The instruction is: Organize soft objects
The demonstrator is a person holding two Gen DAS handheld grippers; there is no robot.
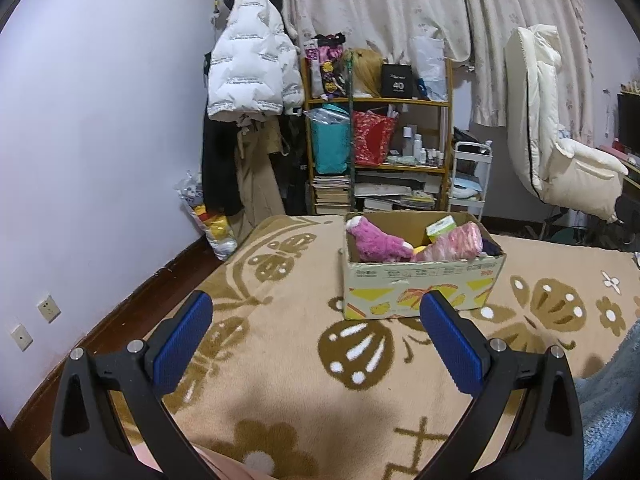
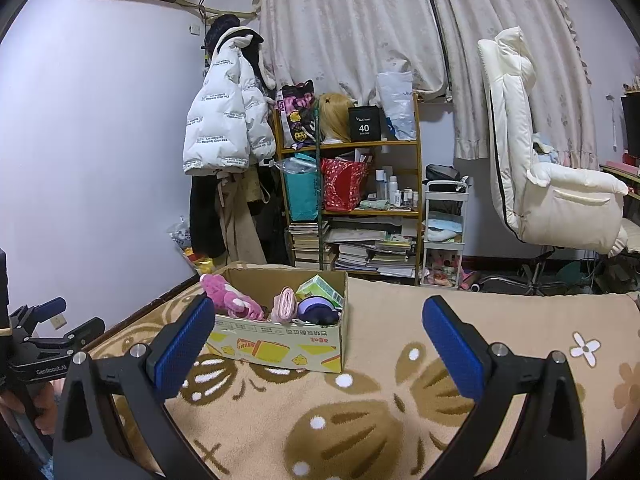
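Note:
A cardboard box [image 1: 420, 284] [image 2: 280, 344] stands on a beige patterned blanket [image 1: 304, 380]. Inside lie a pink plush toy [image 1: 374, 242] [image 2: 230, 298], a pink wrapped bundle [image 1: 456, 242] [image 2: 284, 304], a green packet [image 1: 440, 227] [image 2: 322, 288] and a dark purple soft item [image 2: 316, 310]. My left gripper [image 1: 316, 312] is open and empty, hovering short of the box. My right gripper [image 2: 318, 316] is open and empty too, with the box beyond and left of its gap. The left gripper [image 2: 44, 328] also shows at the far left of the right wrist view, held by a hand [image 2: 44, 408].
Behind the bed stand a wooden shelf [image 2: 352, 184] full of bags, bottles and books, coats on a rack [image 2: 228, 132], a small white cart [image 2: 444, 232] and a cream chair [image 2: 548, 184]. A blue fuzzy fabric [image 1: 608, 396] lies at my lower right. Dark floor runs along the wall.

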